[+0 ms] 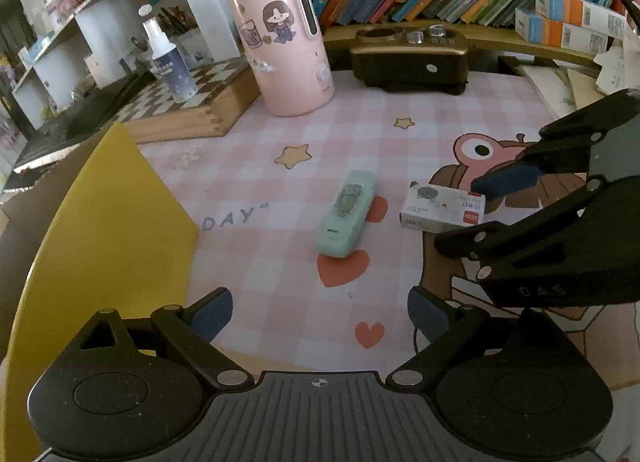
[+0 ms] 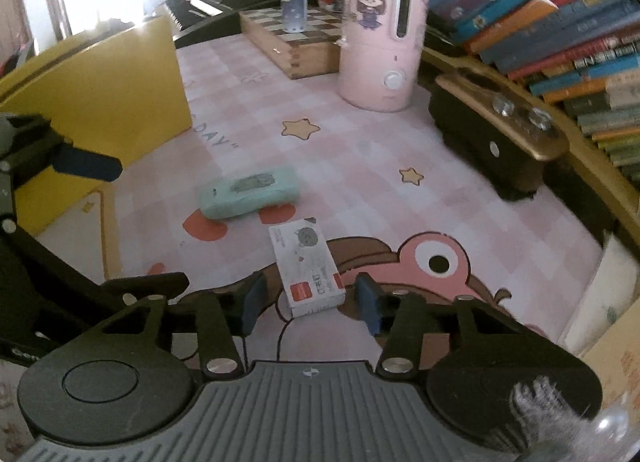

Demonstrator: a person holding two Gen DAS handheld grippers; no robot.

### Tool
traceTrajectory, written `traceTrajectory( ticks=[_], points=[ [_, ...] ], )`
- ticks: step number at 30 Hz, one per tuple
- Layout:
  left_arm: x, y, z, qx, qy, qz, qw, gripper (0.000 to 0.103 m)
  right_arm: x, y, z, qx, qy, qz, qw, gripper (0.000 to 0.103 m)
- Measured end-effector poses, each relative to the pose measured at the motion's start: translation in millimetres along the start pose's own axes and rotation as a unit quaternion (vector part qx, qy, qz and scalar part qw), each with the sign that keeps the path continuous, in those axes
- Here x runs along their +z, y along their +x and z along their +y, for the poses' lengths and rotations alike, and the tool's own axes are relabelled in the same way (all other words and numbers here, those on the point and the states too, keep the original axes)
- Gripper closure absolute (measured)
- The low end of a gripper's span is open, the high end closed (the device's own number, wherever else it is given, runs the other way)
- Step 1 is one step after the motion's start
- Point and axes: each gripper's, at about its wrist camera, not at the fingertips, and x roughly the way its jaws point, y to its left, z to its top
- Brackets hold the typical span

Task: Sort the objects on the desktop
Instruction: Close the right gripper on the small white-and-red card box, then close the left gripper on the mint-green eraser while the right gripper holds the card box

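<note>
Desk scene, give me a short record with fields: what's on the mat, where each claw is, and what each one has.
surface: pink checked mat with stars and hearts
small white box: lies flat on the mat, between the right claw's pads, gaps visible on both sides
right claw: open around the box, not gripping yet
mint green case: lies flat on the mat beside the box, untouched
left claw: open, empty, above the mat
yellow bin: left of the case
pink canister: upright at the back

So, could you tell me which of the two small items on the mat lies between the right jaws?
The white box; the mint-green case lies farther away, outside them.
</note>
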Motion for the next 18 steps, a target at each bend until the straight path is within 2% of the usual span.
traceTrajectory(
  ticks=[2, 3, 6, 10, 14, 18],
  points=[
    [0.5, 0.8, 0.3, -0.001, -0.002, -0.001, 1.0000, 0.007, 0.1, -0.3, 0.8, 0.005, -0.005, -0.002, 1.000, 0.071],
    [1.2, 1.3, 0.0, -0.002, -0.001, -0.001, 1.0000, 0.007, -0.1, -0.7, 1.7, 0.004, -0.009, -0.003, 1.000, 0.073],
    [2.3, 1.9, -0.4, -0.005, 0.001, -0.005, 1.0000, 0.007, -1.1, -4.5, 1.2, -0.013, -0.008, -0.008, 1.000, 0.074],
    [5.4, 6.0, 0.2, -0.012, -0.006, -0.006, 0.9999, 0.007, -5.8, -21.9, -14.3, -0.041, 0.048, -0.032, 0.998, 0.075],
    [9.6, 11.0, -2.1, -0.017, -0.007, -0.009, 0.9998, 0.007, -14.6, -35.3, -33.8, -0.071, 0.110, -0.030, 0.991, 0.075],
    [13.4, 15.6, -4.0, -0.018, -0.008, -0.012, 0.9997, 0.008, -20.8, -41.7, -38.3, -0.083, 0.129, -0.026, 0.988, 0.075]
  ],
)
